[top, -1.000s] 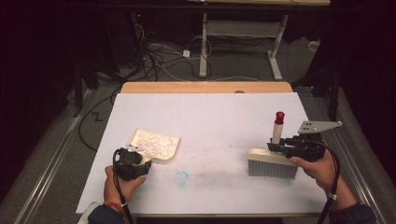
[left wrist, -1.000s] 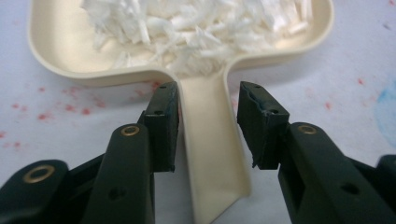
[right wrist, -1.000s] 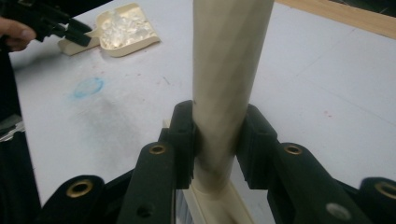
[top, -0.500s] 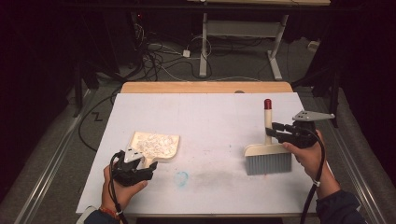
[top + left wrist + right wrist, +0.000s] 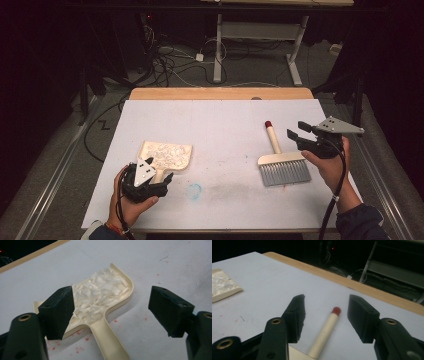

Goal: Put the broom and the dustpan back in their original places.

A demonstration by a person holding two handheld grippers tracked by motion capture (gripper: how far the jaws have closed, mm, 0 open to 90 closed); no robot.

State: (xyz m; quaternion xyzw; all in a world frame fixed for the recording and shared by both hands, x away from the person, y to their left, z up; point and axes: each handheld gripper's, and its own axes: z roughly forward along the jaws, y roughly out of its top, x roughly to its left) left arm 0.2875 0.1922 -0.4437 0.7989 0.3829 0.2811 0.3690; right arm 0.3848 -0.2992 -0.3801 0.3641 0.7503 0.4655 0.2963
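White sheeting covers my worktop (image 5: 220,125), with a strip of bare wood along its far edge. On its left half lies the cream dustpan (image 5: 167,155), flat on the sheet, its tray heaped with white paper shreds (image 5: 98,296) and its handle pointing back toward me. On the right half lies the hand brush (image 5: 282,167), grey bristles nearest me, its cream handle with a red tip stretching away toward the far edge. My left tool (image 5: 162,179) sits just at the dustpan's handle; its jaws have just been opening and now stand spread wide, the handle lying on the worktop between them with neither pad touching it. My right tool (image 5: 296,137) hovers just right of the brush handle; its jaws have also just been opening, and in the right gripper view the handle lies between them untouched. Small red specks (image 5: 86,338) dot the sheet around the dustpan handle.
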